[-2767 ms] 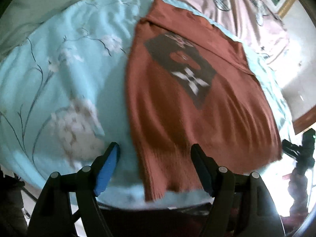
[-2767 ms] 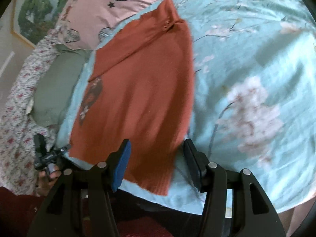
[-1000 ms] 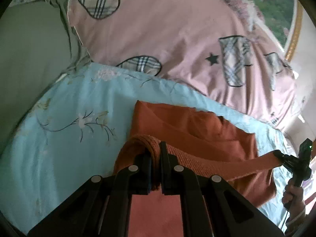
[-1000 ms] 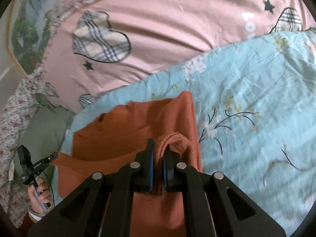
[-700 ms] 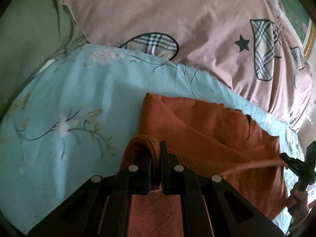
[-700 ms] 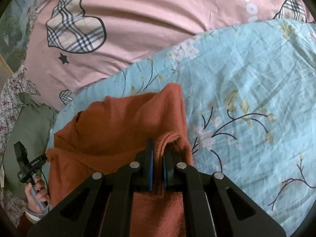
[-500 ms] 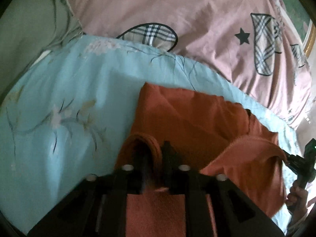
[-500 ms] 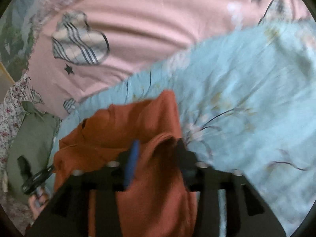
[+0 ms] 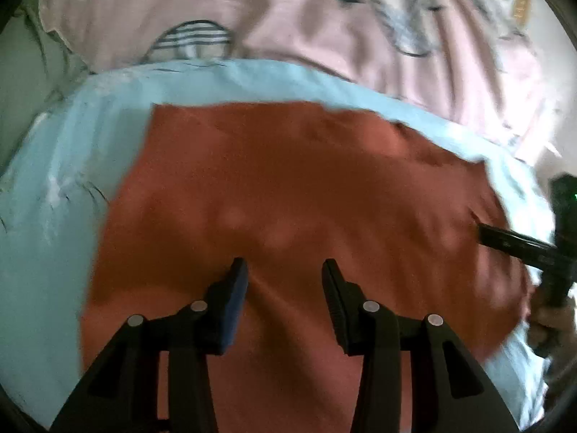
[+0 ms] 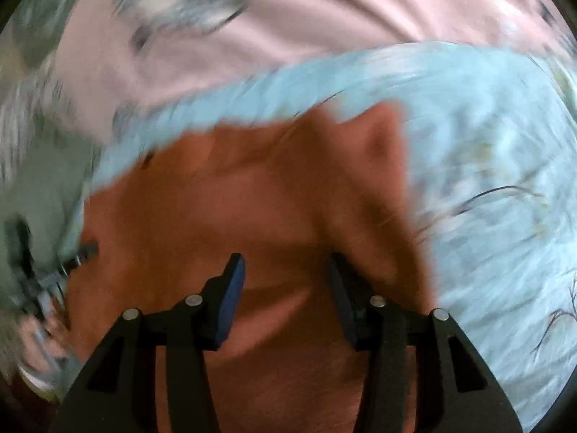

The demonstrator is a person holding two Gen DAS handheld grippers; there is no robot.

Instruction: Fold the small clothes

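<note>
Left wrist view: one rust sweater (image 9: 288, 187) spread flat on one pale blue sheet (image 9: 50, 223), one pink pillow (image 9: 324, 25) beyond it. Left gripper (image 9: 285, 274) poised over the sweater's near part, jaws parted and opening, nothing pinched between the two pads. At the right edge, right gripper (image 9: 512, 240) reaching over the sweater's side, one hand (image 9: 548, 321) behind it.

Right wrist view, badly blurred: same sweater (image 10: 252, 198) on the sheet (image 10: 497, 166), one corner peaked up. Right gripper (image 10: 285, 270) above the cloth, jaws apart but closing, cloth released. Left gripper (image 10: 72, 258) at far left.
</note>
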